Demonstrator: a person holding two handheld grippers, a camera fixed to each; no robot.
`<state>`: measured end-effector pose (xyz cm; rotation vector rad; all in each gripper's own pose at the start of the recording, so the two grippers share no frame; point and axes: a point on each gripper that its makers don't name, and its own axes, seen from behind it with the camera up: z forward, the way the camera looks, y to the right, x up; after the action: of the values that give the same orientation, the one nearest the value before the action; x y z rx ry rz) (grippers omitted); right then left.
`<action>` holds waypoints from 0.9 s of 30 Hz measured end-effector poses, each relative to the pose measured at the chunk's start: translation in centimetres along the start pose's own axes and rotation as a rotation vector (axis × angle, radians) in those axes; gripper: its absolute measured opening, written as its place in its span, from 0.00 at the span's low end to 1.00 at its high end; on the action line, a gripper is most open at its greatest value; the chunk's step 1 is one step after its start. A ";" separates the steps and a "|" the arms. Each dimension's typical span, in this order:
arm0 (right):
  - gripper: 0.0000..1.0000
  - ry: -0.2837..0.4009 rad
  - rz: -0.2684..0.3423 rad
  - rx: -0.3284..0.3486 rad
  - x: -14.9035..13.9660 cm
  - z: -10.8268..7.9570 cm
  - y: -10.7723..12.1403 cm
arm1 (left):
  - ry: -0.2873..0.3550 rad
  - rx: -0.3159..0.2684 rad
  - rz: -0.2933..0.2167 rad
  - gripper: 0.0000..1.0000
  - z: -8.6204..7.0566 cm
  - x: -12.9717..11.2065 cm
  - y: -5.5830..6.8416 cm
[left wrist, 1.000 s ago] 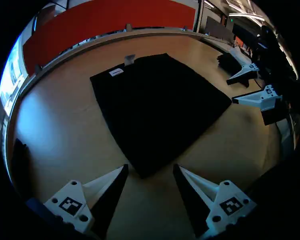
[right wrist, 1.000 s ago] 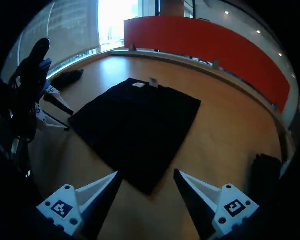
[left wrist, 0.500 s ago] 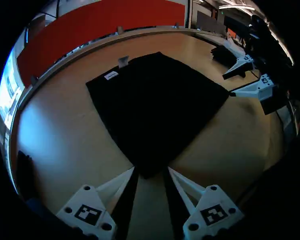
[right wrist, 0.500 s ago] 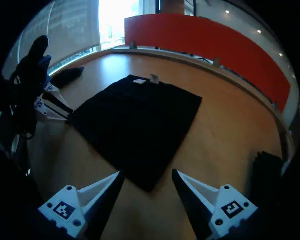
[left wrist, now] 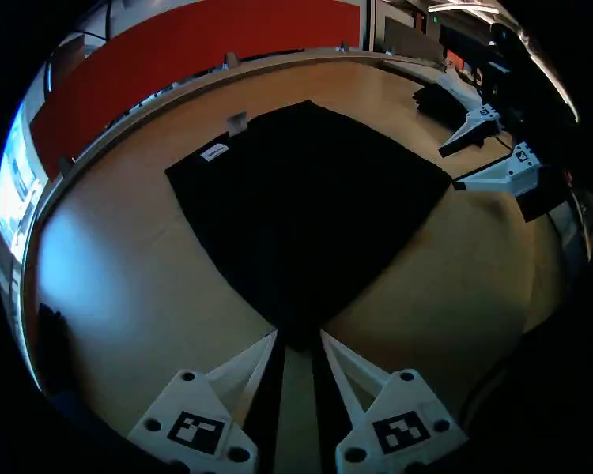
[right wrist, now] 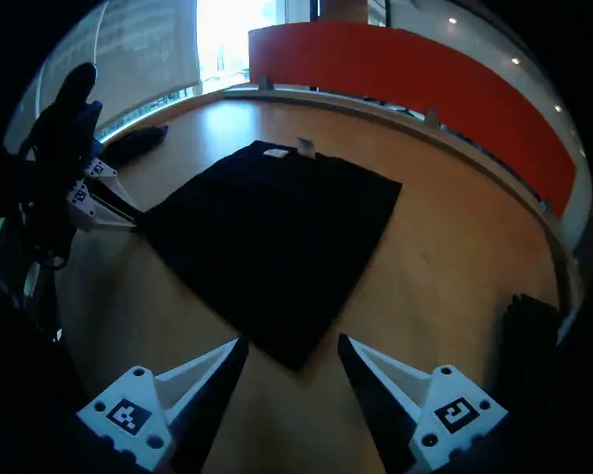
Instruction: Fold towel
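A black towel (left wrist: 304,205) lies spread flat on the wooden table (left wrist: 122,261), with a small white label near its far edge. My left gripper (left wrist: 299,335) has its fingers drawn in on the towel's near corner, leaving only a thin gap. In the right gripper view the left gripper (right wrist: 137,223) pinches the left corner of the towel (right wrist: 273,237). My right gripper (right wrist: 292,340) is open, its fingertips either side of the corner nearest it. From the left gripper view, the right gripper (left wrist: 450,171) sits open at the towel's right corner.
A red partition (right wrist: 423,79) runs behind the table's curved far edge. A dark folded cloth (right wrist: 134,141) lies by the window side, and another dark pile (right wrist: 534,332) sits at the right. A person's dark-sleeved arm (right wrist: 55,166) holds the left gripper.
The left gripper's fingers have closed steadily from wide apart onto the towel's near corner. The right gripper stayed open and edged slightly toward its corner.
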<state>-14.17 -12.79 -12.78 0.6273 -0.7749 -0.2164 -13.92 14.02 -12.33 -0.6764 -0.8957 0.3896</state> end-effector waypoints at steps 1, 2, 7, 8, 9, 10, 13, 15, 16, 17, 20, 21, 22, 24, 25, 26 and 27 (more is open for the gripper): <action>0.86 -0.003 -0.002 0.001 -0.1 0.1 0.0 | -0.001 0.000 0.006 0.22 0.0 0.0 0.0; 0.85 -0.007 -0.004 0.002 -0.3 0.1 0.0 | -0.001 0.000 0.013 0.22 0.0 0.0 0.0; 0.76 -0.022 -0.004 0.009 -0.9 0.6 0.2 | -0.005 0.000 0.033 0.22 -0.1 0.0 0.0; 0.74 -0.026 -0.003 0.010 -1.1 0.7 0.2 | -0.005 -0.001 0.034 0.22 -0.1 0.0 -0.1; 0.73 -0.030 -0.002 0.012 -1.2 0.8 0.3 | -0.006 -0.001 0.035 0.22 -0.1 0.0 -0.1; 0.71 -0.034 -0.004 0.014 -1.3 0.8 0.3 | -0.006 -0.002 0.034 0.22 -0.1 0.0 -0.1; 0.68 -0.041 -0.010 0.018 -1.6 0.9 0.4 | -0.007 -0.006 0.031 0.22 -0.2 -0.1 -0.2; 0.64 -0.039 -0.014 0.017 -1.6 0.9 0.6 | -0.008 -0.008 0.031 0.22 -0.2 -0.1 -0.2; 0.63 -0.040 -0.014 0.017 -1.6 1.0 0.6 | -0.008 -0.009 0.034 0.22 -0.2 -0.1 -0.2; 0.61 -0.040 -0.014 0.017 -1.6 1.0 0.7 | -0.008 -0.009 0.036 0.22 -0.2 -0.1 -0.2; 0.54 -0.040 -0.015 0.018 -1.4 1.1 0.7 | -0.009 -0.011 0.041 0.22 -0.2 -0.1 -0.2; 0.52 -0.040 -0.015 0.019 -1.4 1.1 0.7 | -0.009 -0.011 0.042 0.22 -0.2 -0.1 -0.2; 0.50 -0.040 -0.016 0.019 -1.4 1.1 0.7 | -0.009 -0.011 0.042 0.22 -0.2 -0.1 -0.2; 0.43 -0.040 -0.016 0.021 -1.4 1.1 0.6 | -0.010 -0.012 0.041 0.22 -0.2 -0.1 -0.3; 0.39 -0.040 -0.016 0.022 -1.4 1.1 0.5 | -0.009 -0.012 0.040 0.22 -0.1 -0.1 -0.3; 0.34 -0.040 -0.016 0.024 -1.4 1.1 0.5 | -0.009 -0.012 0.039 0.22 -0.1 -0.1 -0.3; 0.31 -0.040 -0.016 0.025 -1.4 1.1 0.4 | -0.008 -0.012 0.038 0.22 -0.1 -0.1 -0.3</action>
<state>-15.94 -12.40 -12.76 0.6543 -0.8123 -0.2347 -13.85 13.66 -12.22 -0.7041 -0.8948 0.4217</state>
